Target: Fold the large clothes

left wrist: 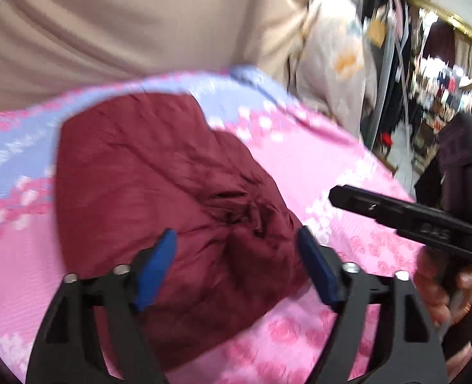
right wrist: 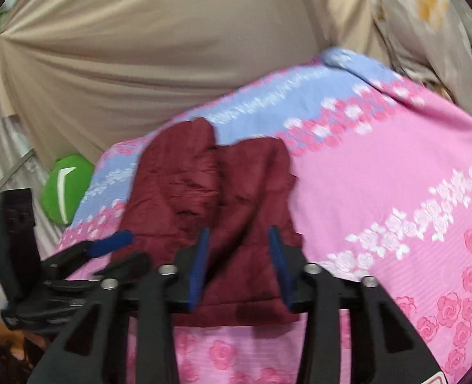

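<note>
pink floral bedspread (right wrist: 396,176) | maroon garment (left wrist: 172,192) folded | left gripper (left wrist: 236,256), right gripper (right wrist: 239,256) agape, empty | beige curtain (right wrist: 140,48)

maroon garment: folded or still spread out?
Folded: the maroon garment lies as a compact, layered bundle on the pink floral sheet, no sleeves spread out.

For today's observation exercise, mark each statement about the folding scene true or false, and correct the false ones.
1. The maroon garment lies on a pink and blue floral bedsheet. True.
2. The left hand-held gripper is clamped on the garment. False: its jaws stand open, with no fabric pinched.
3. The garment is spread out flat at full length. False: it is bunched into a folded, creased heap.
4. A beige curtain hangs behind the bed. True.
5. A green cushion lies beside the bed. True.
</note>
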